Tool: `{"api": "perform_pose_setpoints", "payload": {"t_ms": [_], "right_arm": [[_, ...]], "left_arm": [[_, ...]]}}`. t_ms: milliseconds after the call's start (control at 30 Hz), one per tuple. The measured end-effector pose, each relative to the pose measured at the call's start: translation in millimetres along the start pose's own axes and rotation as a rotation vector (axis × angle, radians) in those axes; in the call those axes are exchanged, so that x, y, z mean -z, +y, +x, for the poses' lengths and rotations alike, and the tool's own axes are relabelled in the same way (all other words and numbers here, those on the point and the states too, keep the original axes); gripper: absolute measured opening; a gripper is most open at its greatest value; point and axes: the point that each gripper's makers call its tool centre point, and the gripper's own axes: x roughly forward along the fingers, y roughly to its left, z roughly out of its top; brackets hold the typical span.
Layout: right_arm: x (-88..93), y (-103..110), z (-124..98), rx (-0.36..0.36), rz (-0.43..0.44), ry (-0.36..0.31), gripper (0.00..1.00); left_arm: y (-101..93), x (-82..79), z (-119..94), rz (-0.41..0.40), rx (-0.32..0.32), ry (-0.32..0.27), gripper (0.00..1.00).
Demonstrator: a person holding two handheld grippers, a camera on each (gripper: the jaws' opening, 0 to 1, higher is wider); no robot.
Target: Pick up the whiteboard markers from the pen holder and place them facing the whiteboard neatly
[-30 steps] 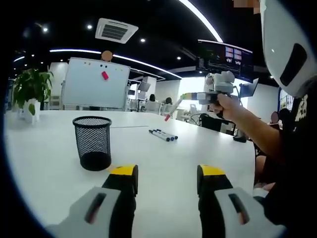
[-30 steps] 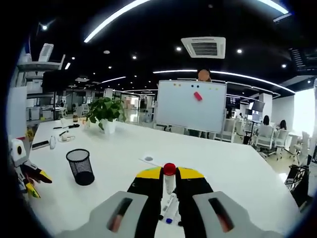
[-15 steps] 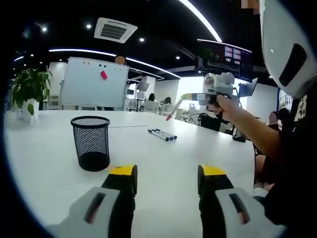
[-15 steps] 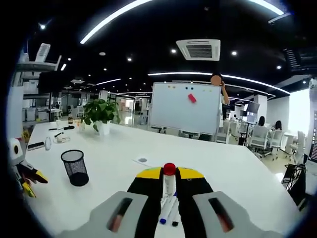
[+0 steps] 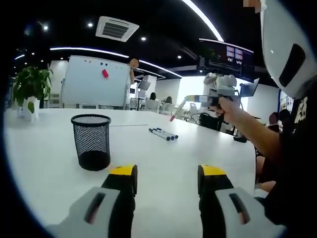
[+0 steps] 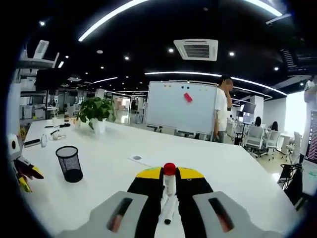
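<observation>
A black mesh pen holder (image 5: 91, 141) stands on the white table (image 5: 44, 163), ahead and left of my open left gripper (image 5: 167, 177), whose jaws hold nothing. Two blue-capped markers (image 5: 163, 134) lie side by side further back. Above them a hand holds my right gripper (image 5: 195, 99), shut on a red-capped marker (image 5: 177, 110) that slants down to the left. In the right gripper view the right gripper (image 6: 169, 176) grips that red-capped marker (image 6: 169, 179) upright, and a lying marker (image 6: 168, 212) shows between the jaws. The whiteboard (image 6: 183, 106) stands beyond the table.
A person (image 6: 222, 115) stands at the whiteboard's right edge. A potted plant (image 6: 94, 110) sits at the table's far left. The pen holder (image 6: 69, 163) and my left gripper (image 6: 22, 174) are at the left. Office chairs (image 6: 255, 139) stand to the right.
A person has stepped out from behind the whiteboard to its right side. My right gripper, still holding the red-capped marker, has shifted slightly over the lying markers. The left gripper stays put.
</observation>
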Motion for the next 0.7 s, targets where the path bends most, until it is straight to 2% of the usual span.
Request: {"api": "perform_pose_setpoints", "payload": {"t_ms": [700], "right_arm": [[5.7,-9.0,0.0,0.014,0.008,0.008,0.13]], "left_arm": [[-1.4,2.7,-0.2,-0.005,-0.002,0.003,0.50]]}}
